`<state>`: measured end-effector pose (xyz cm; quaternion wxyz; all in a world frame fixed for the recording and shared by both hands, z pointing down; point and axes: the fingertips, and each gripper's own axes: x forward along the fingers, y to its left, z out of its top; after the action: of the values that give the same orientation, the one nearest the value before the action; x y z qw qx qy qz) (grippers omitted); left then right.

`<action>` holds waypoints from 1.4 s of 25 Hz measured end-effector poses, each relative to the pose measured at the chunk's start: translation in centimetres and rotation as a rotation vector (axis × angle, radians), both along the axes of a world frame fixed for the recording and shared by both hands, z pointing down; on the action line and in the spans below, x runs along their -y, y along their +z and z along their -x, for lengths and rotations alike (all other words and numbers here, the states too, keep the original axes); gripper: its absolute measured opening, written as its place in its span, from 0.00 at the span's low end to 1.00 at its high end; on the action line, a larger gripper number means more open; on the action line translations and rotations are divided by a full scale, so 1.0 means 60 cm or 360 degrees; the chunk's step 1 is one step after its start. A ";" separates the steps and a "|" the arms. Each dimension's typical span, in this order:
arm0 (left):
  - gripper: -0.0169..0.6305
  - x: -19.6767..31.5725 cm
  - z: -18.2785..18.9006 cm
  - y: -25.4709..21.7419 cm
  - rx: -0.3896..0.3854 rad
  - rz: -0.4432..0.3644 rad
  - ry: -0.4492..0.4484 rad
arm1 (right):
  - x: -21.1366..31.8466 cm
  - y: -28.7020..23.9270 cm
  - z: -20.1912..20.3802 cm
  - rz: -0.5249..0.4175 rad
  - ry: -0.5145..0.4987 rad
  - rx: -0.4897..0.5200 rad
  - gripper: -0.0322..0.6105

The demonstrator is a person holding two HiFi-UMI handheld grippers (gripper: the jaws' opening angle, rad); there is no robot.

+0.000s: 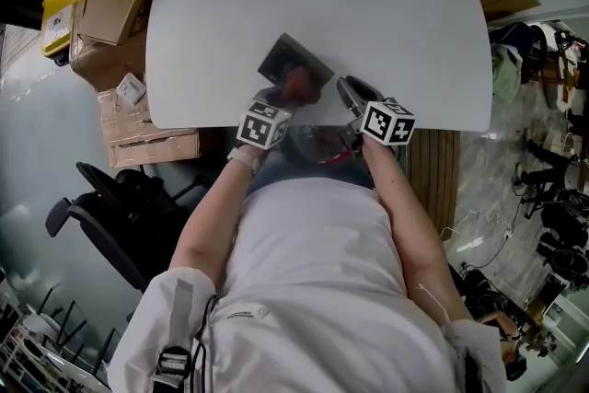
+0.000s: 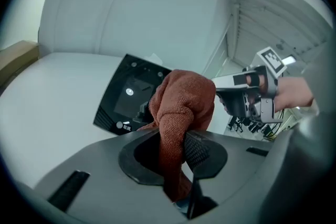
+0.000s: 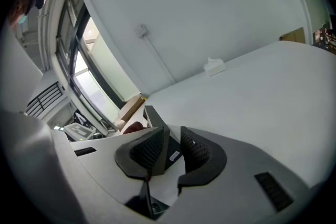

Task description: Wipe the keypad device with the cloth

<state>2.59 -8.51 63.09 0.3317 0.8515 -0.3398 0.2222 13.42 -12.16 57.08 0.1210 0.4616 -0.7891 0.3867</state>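
Left gripper [image 2: 170,152] clamps its fingers on the cloth [image 2: 181,102], bunched at the keypad device's [image 2: 128,94] near edge. Right gripper [image 3: 173,152] fingers pinch the device's corner by the counter's [image 1: 386,14] front edge, open counter beyond.

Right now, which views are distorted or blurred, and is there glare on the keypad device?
Head view: sharp and evenly lit, the table only slightly bowed. Left gripper view: strong fisheye, dark corners; the cloth is sharp, one small bright spot sits on the keypad device. Right gripper view: same fisheye; the window at left is overexposed.
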 end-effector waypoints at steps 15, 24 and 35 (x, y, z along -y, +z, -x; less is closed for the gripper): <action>0.16 -0.029 0.023 0.057 0.0192 0.0028 0.0033 | -0.003 0.007 0.008 0.0012 -0.0031 -0.0041 0.21; 0.16 -0.018 0.011 -0.009 0.0025 -0.0021 -0.0012 | -0.010 0.005 -0.009 0.0022 -0.0029 -0.0067 0.21; 0.16 0.086 -0.072 -0.128 -0.0089 -0.0222 0.0014 | -0.039 -0.007 -0.046 0.0033 -0.0054 -0.0098 0.21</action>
<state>6.94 -13.66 55.42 0.2798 0.8800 -0.3412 0.1757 16.16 -9.81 56.64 0.1567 0.4585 -0.7887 0.3785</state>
